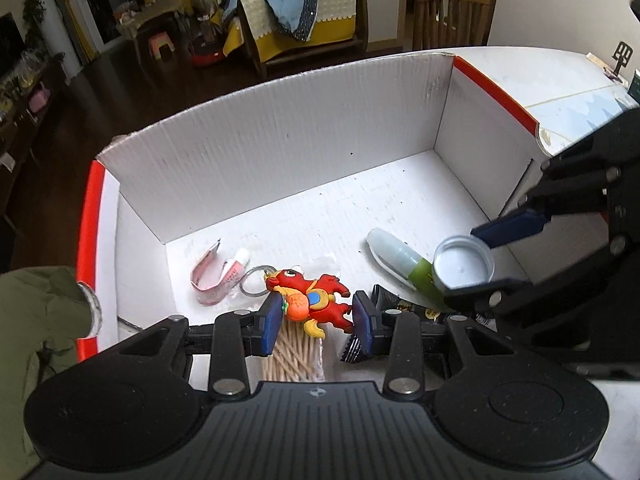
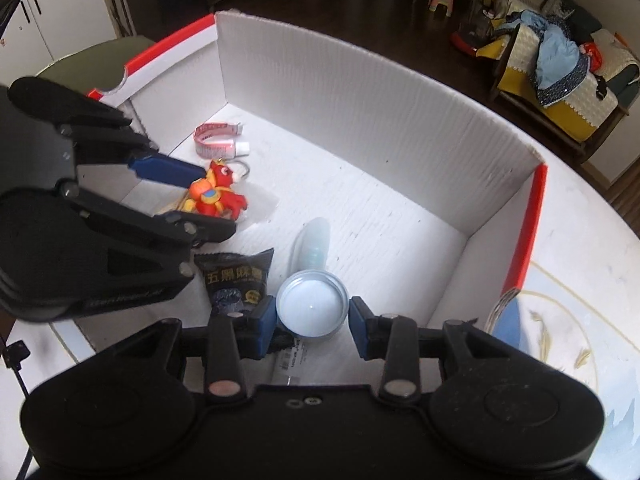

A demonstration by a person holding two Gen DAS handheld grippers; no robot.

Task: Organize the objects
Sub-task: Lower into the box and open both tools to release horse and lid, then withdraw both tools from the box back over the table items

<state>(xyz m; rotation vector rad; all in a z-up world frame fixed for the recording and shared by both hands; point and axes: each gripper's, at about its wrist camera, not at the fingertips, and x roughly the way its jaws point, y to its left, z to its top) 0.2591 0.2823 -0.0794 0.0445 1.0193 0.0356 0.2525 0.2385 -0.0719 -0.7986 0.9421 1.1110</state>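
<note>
A white cardboard box with red edges lies open on a white table. My left gripper is low inside it, its blue pads shut on a red horse keychain with a metal ring. In the right wrist view the same left gripper shows at the left with the keychain in it. My right gripper is shut on a round grey-white cap, open side up, just above the box floor. From the left wrist view, the right gripper and cap sit at the right.
On the box floor lie a pink tube, a green and white tube, a black snack packet and a pack of wooden sticks. An olive sleeve is at the left. Chairs and a sofa stand beyond.
</note>
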